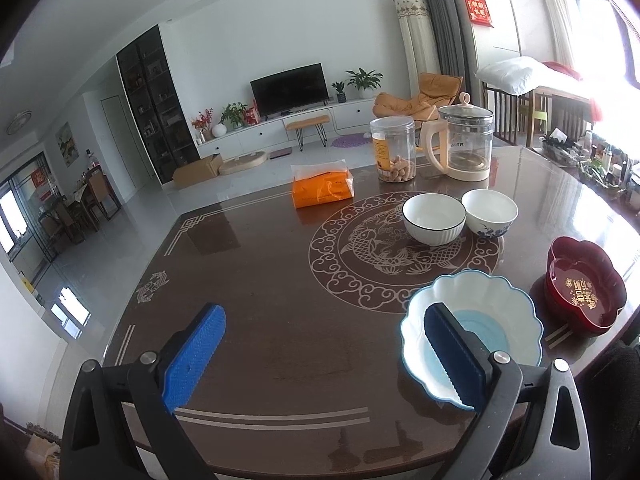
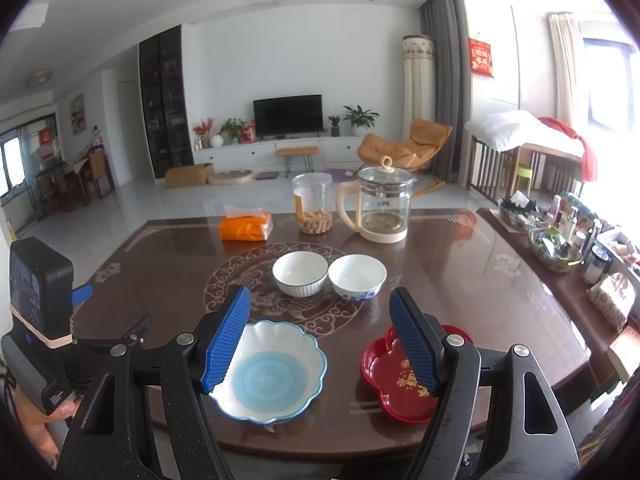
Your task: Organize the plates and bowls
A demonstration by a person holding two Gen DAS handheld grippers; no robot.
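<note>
A scalloped white plate with a pale blue centre (image 1: pixel 492 312) (image 2: pixel 276 368) lies near the front edge of the dark wooden table (image 1: pixel 260 280) (image 2: pixel 460 280). A red flower-shaped dish (image 1: pixel 584 284) (image 2: pixel 384 376) sits to its right. Behind them, side by side, stand a white ribbed bowl (image 1: pixel 434 216) (image 2: pixel 300 272) and a blue-patterned white bowl (image 1: pixel 490 212) (image 2: pixel 357 276). My left gripper (image 1: pixel 324 356) hovers open, its right finger over the scalloped plate. My right gripper (image 2: pixel 320 340) is open above the gap between plate and red dish, holding nothing.
At the table's far side stand an orange tissue pack (image 1: pixel 322 190) (image 2: pixel 246 226), a clear snack jar (image 1: pixel 394 148) (image 2: pixel 314 208) and a glass kettle (image 1: pixel 466 140) (image 2: pixel 384 204). A side shelf crowded with bottles (image 2: pixel 568 232) runs along the right. The left gripper's camera body (image 2: pixel 38 300) shows at the right view's left edge.
</note>
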